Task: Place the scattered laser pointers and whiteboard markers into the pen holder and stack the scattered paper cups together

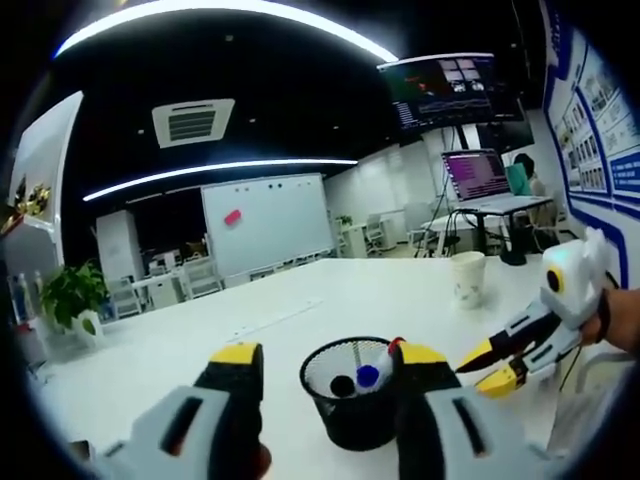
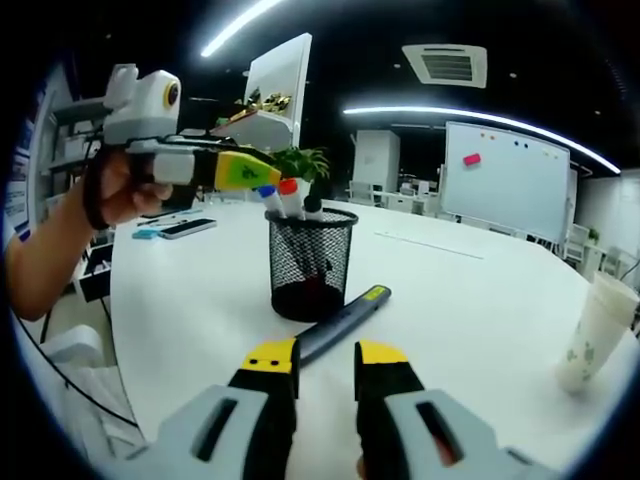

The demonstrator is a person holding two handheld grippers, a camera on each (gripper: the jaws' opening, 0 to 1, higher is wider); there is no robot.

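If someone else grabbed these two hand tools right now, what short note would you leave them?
Left gripper: open, empty, hovering by the pen holder.
Right gripper: open, empty, low over the table, jaws pointing at the laser pointer.
Done: markers stand in the mesh pen holder.
Left: the laser pointer lies on the table against the holder's base; pick it up and drop it in. Paper cup stands off to the right gripper's right; whether it is one cup or a stack, I cannot tell.

Dark ceiling, curved light strips (image 1: 220,12) at 12 o'clock; air vent (image 1: 192,122); whiteboard (image 1: 265,220) centre; potted plant (image 1: 72,293) at 9 o'clock; wall monitor (image 1: 448,88) at 2 o'clock
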